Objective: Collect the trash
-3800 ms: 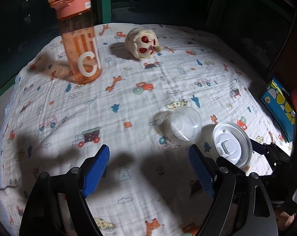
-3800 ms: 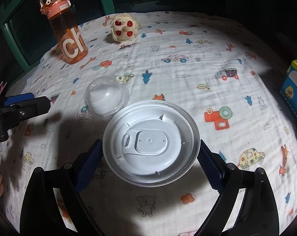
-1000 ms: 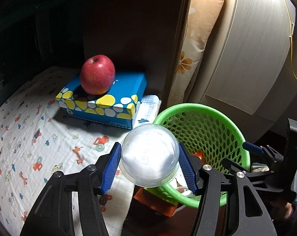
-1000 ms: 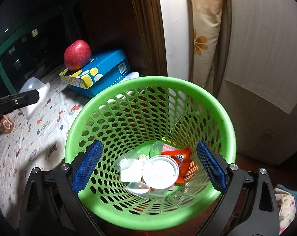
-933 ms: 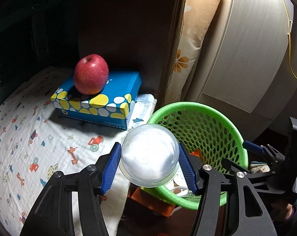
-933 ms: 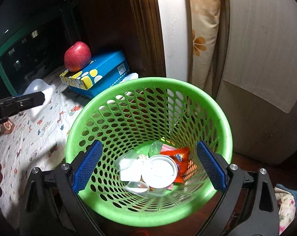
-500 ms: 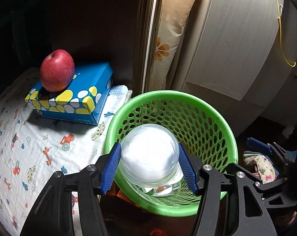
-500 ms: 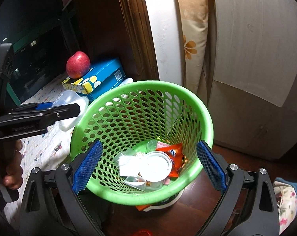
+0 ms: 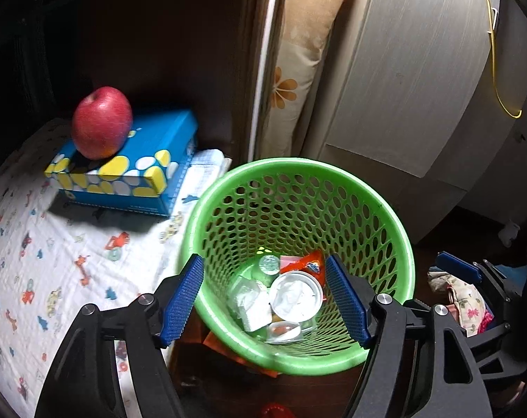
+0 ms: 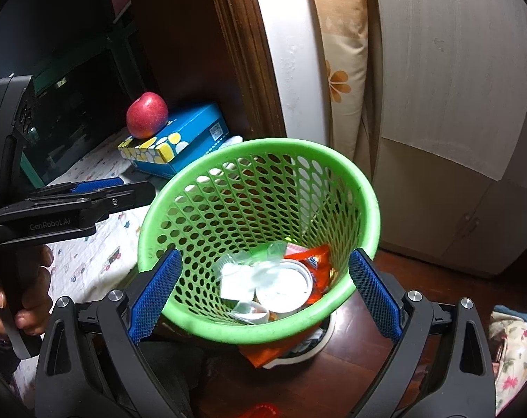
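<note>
A green perforated basket stands on the floor beside the bed. Inside lie a white round lid, an orange wrapper, clear plastic pieces and a small clear cup. My left gripper is open and empty above the basket's near-left rim; it also shows in the right wrist view. My right gripper is open and empty, straddling the basket's near rim; it also shows in the left wrist view.
A red apple sits on a blue tissue box on the printed bedsheet to the left. A floral pillow and a pale cabinet stand behind the basket. Dark wooden floor surrounds it.
My left gripper has opened over the basket, and the clear domed cup it held is no longer between its fingers. The right gripper has drawn back slightly.
</note>
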{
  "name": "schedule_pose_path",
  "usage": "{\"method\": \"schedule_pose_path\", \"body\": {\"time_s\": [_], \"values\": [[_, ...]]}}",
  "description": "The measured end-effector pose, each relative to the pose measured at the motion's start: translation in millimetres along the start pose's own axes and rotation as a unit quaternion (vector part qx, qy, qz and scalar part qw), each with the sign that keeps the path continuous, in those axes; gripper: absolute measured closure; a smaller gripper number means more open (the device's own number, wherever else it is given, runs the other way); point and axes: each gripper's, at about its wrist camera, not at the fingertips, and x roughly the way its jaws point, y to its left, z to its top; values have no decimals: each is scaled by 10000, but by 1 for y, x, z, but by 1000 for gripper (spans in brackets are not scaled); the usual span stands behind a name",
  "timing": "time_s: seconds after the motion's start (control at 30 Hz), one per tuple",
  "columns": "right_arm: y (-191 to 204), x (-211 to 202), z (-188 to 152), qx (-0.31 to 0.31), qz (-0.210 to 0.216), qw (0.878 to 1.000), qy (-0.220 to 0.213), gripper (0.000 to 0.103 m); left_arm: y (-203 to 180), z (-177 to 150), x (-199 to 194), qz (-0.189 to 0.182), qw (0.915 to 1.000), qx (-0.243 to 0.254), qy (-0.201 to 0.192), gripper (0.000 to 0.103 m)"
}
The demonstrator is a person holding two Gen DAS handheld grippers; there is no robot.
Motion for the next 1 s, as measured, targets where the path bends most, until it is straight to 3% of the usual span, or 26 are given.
{"method": "schedule_pose_path", "body": {"time_s": [0.43, 1.0], "values": [[59, 1, 3, -314, 369, 9988, 99, 8, 65, -33, -57, 883, 9940, -623, -187, 17], [147, 17, 6, -826, 770, 9931, 304, 8, 144, -89, -142, 2146, 9655, -1372, -549, 9]]}}
